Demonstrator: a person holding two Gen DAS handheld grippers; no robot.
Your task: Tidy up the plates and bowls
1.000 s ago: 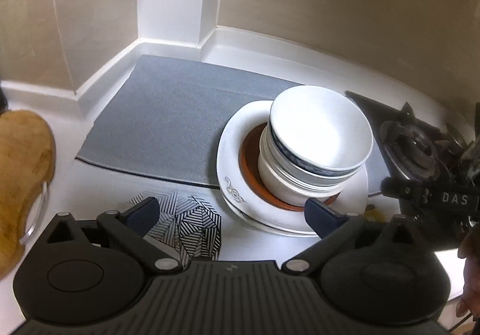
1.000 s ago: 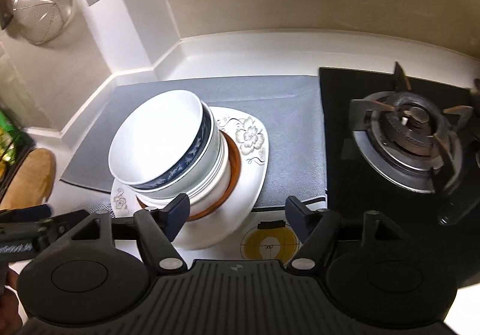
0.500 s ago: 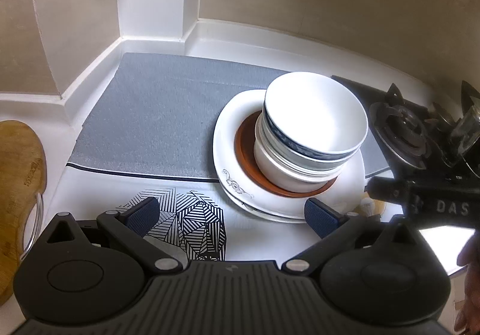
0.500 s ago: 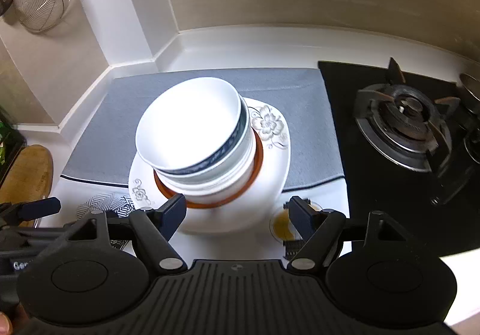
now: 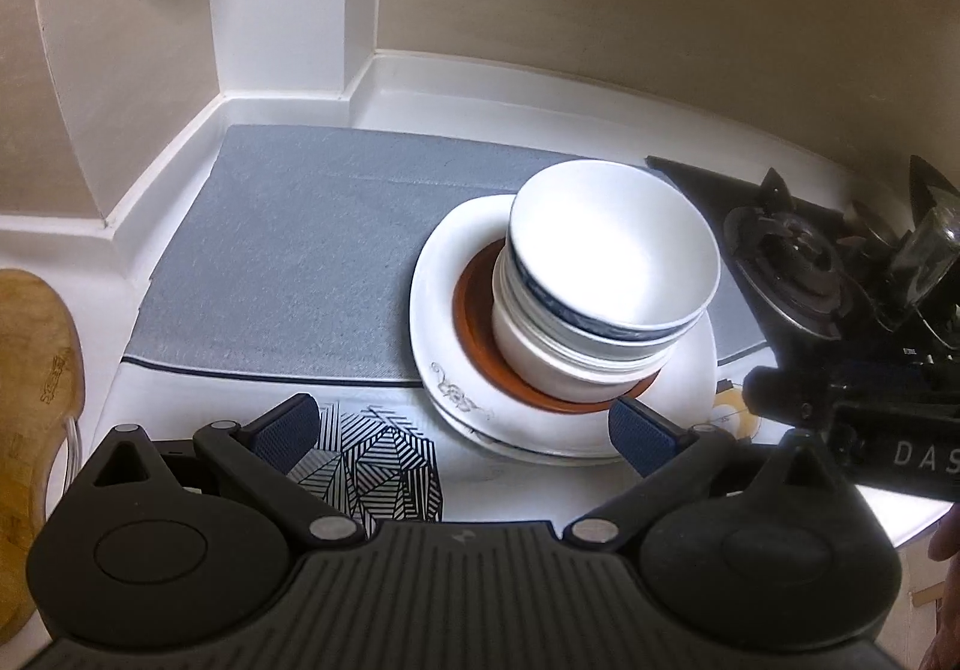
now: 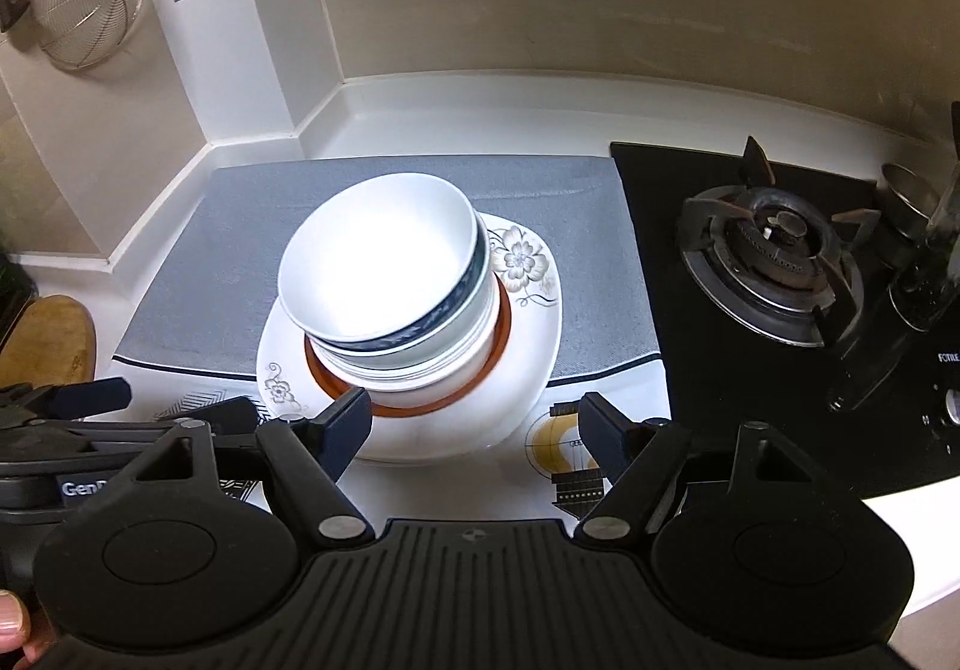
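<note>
— What lay around the stack?

— The bowls sat nested on a brown-rimmed plate, and that on a white flowered plate, half on the grey mat and half on the white counter. To the right was the black gas stove, with a dark glass bottle at its far edge. A wooden board lay at the left, and a wire strainer hung on the wall.

— Was anything in the way?

— Nothing lay between the grippers and the plates. The left gripper had its jaws spread wide and empty, its right fingertip just at the near rim of the white plate, its left one over a striped print on the counter. The right gripper was also wide and empty, its left fingertip at the plate's near edge. Each tool showed at the edge of the other's view.

— And compared with half a second before?

— The stack had not shifted. The left view had tipped up a little, showing more wall. In the right view the dishes stood a bit farther off, and the jaws were as wide as before.
</note>
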